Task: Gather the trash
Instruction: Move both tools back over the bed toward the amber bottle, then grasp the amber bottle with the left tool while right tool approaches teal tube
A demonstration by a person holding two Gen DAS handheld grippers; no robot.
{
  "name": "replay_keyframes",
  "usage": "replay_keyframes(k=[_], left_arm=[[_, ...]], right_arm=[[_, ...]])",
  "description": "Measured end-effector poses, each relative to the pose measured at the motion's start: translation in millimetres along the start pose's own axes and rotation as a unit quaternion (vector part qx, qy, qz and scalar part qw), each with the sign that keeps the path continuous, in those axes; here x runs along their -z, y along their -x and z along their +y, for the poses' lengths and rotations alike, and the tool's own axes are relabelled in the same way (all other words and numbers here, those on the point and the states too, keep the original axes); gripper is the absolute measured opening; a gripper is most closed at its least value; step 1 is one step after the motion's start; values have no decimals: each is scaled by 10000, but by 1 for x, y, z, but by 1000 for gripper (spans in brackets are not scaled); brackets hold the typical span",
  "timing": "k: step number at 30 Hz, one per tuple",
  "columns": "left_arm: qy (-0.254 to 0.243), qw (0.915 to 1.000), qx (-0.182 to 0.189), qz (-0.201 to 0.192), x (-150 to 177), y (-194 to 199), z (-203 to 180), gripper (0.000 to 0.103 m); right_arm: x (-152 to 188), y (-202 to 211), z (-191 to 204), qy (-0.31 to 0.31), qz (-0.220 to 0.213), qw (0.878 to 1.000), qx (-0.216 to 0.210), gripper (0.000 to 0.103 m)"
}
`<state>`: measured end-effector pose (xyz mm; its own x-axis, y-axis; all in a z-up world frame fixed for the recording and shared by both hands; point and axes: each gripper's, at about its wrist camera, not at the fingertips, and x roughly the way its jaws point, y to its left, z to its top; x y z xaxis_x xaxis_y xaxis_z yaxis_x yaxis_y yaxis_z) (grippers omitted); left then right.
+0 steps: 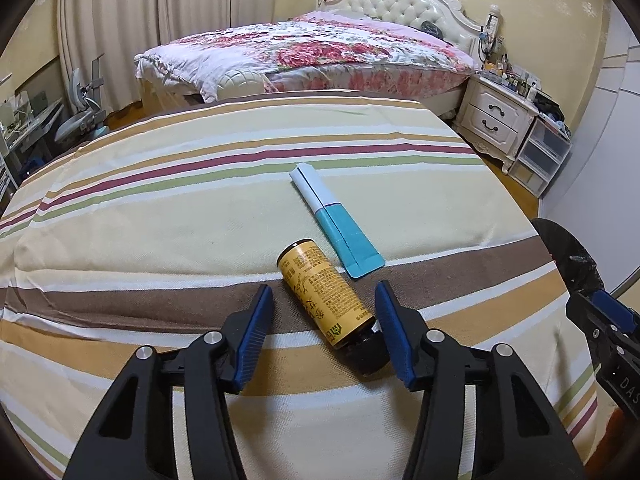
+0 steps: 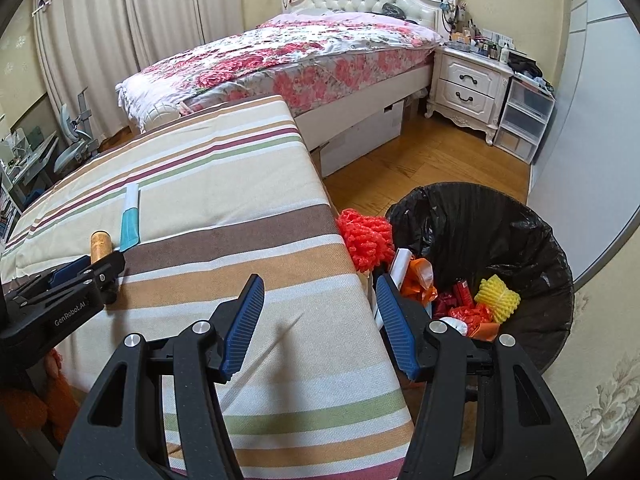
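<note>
- While the left hand-held gripper (image 1: 322, 330) straddles the yellow-labelled bottle (image 1: 324, 292), its blue pads (image 1: 254, 332) stand clear of it on the left side; the right pad sits right at the dark cap end, contact too close to call, so I read the jaws as open around the bottle, not clamped.
- That bottle lies on its side on the striped surface (image 1: 160, 208), slanted across a brown stripe, cap towards the camera.
- It looks rigid and small, probably light (likely empty or nearly so). Being round, it may roll or squirt out if pinched off-centre; the papered middle of the body should give better grip than the smooth cap.
- Just beyond it lies a flat white-and-teal packet (image 1: 332, 220), thin and limp-looking, harder to get pads under.
- Over the surface's edge the right hand-held gripper (image 2: 320, 326) hangs open and empty.
- Beside the surface stands the black-lined trash bin (image 2: 532, 224), already holding orange and yellow foam netting and wrappers.
</note>
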<state>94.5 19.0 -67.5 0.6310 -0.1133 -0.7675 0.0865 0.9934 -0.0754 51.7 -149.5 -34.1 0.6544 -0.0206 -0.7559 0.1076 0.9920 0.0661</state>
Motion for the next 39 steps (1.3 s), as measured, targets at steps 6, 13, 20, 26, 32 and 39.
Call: replay_keyframes(k=[6,13,20,26,32,39], left_arm=[[-73,9999,141,-26,1,3,3,35],[-8,9998,173,-8,2,6,15,28],[92,9999,103,-13,4,9,30,27],[267,9995,142,-8,5,11,48,27],[443,9989,141,-6,6,16,69,27],[478,9988,60,-32,7,18,87,27]], right_arm=[[1,-1,3,31,15,10000,-29,57],[3,-3,15,142,46,9998,-105,57],[2,-9,37,346,104,9990,-258,57],[-1,-13,56,530,143,9978,-369,57],[-8,-16,80,736,107,9959,-509,57],[-17,-30,116,1042,181,9919,-710,57]])
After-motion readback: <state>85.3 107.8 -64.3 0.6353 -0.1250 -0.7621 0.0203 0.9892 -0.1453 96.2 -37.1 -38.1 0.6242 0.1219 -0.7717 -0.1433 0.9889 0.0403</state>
